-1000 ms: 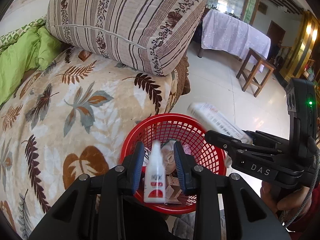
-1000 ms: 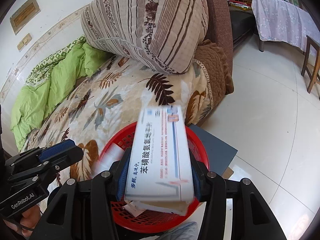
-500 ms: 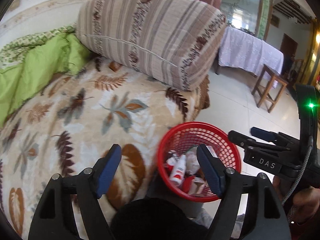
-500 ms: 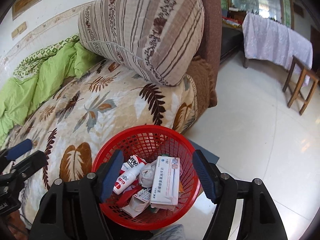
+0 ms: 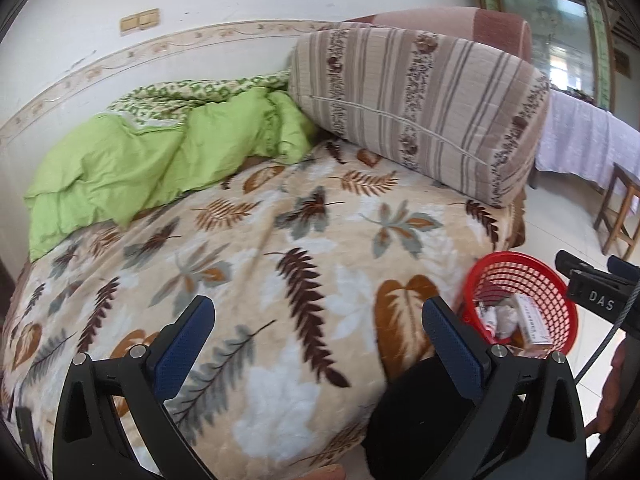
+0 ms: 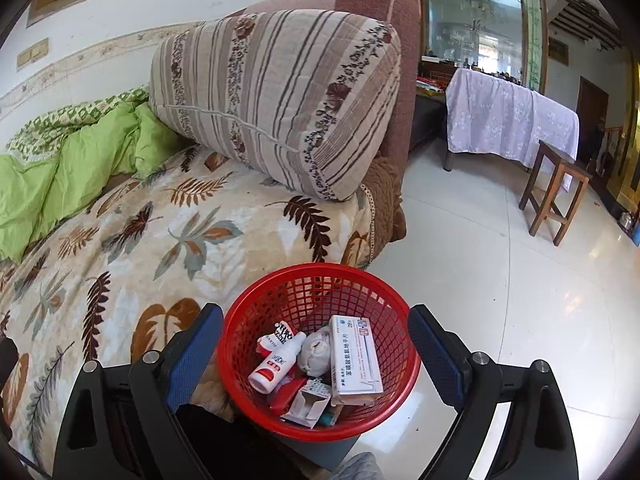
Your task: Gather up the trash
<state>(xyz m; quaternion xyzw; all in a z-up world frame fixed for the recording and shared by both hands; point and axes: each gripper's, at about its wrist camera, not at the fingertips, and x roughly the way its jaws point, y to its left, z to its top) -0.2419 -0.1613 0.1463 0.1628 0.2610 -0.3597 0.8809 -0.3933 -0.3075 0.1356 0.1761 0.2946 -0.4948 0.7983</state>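
Left wrist view: the left gripper [image 5: 316, 340] gapes empty over the bed [image 5: 280, 248]; the basket [image 5: 520, 300] lies off to its right.

Right wrist view: the right gripper [image 6: 316, 344], spread and empty, hangs directly over the basket [image 6: 320, 352]; box [image 6: 354, 356] and bottle [image 6: 276, 364] lie inside.

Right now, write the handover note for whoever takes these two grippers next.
Left gripper: open, holding nothing, over the leaf-print blanket.
Right gripper: open, holding nothing, above the red basket.
Basket sits at the bed's edge and holds the long white medicine box, the small white bottle with a red label, a crumpled grey wad and torn cartons.
Done: those items are in the basket.
Left: no loose trash shows on the blanket in either view; check areas the cameras do not cover.
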